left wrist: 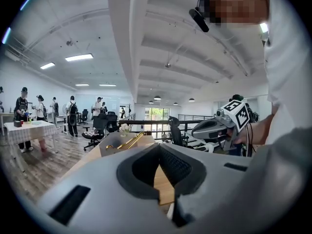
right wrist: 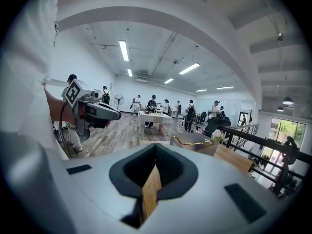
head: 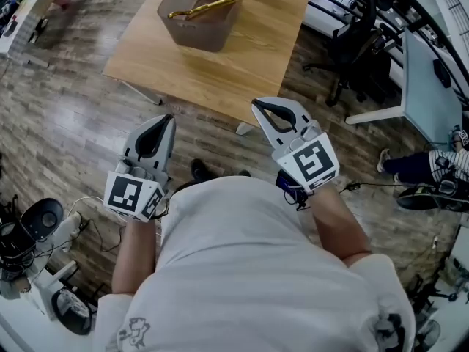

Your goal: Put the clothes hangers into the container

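Gold clothes hangers [head: 209, 6] lie in a grey container [head: 201, 31] at the far end of a wooden table [head: 220, 64]. Both grippers hang near my body, short of the table's near edge and above the floor. My left gripper [head: 163, 120] is shut with nothing in it, and so is my right gripper [head: 258, 105]. In the left gripper view, the closed left gripper [left wrist: 158, 147] points toward the container [left wrist: 117, 143] with the hangers [left wrist: 129, 141] sticking out. In the right gripper view, the right gripper [right wrist: 155, 147] also faces the container [right wrist: 187, 140].
Black office chairs [head: 359, 35] and a pale desk [head: 421, 86] stand to the right of the table. A seated person's legs [head: 418, 167] are at the right edge. Equipment and cables [head: 33, 248] lie on the floor at the lower left. Several people stand far off.
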